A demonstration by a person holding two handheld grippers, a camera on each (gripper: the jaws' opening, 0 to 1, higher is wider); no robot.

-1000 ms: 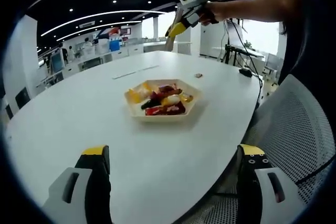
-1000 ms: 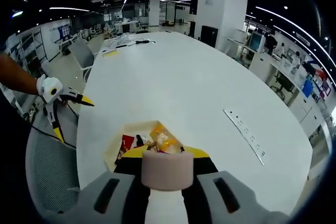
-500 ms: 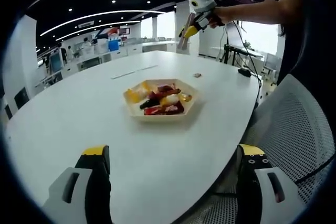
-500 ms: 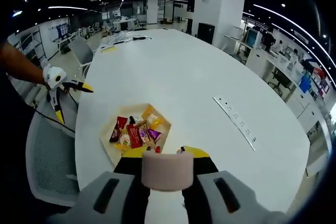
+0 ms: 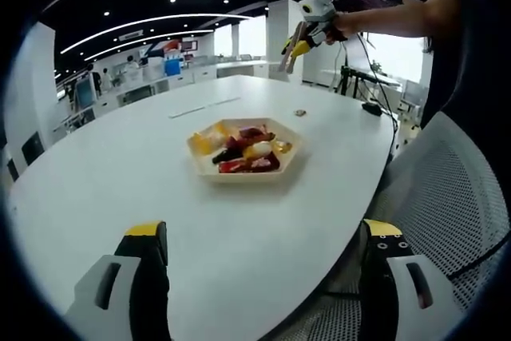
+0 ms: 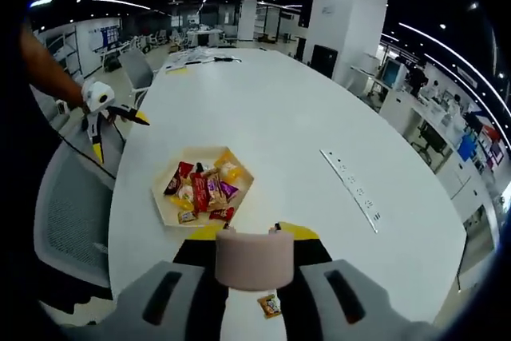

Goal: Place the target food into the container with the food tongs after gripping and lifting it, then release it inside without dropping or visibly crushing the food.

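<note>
On white table [image 6: 319, 117]: snack tray [image 5: 243, 149] | left claw [image 5: 263, 277] released | right claw [image 6: 255, 257] clenched on tongs [image 6: 254, 259]

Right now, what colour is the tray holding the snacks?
Pale cream; the tray shows best in the left gripper view.

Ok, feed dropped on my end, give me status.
Left gripper open, low over table. Right gripper shut on pinkish piece, high above snack tray. One wrapped snack loose on table. Nothing blocking.
</note>
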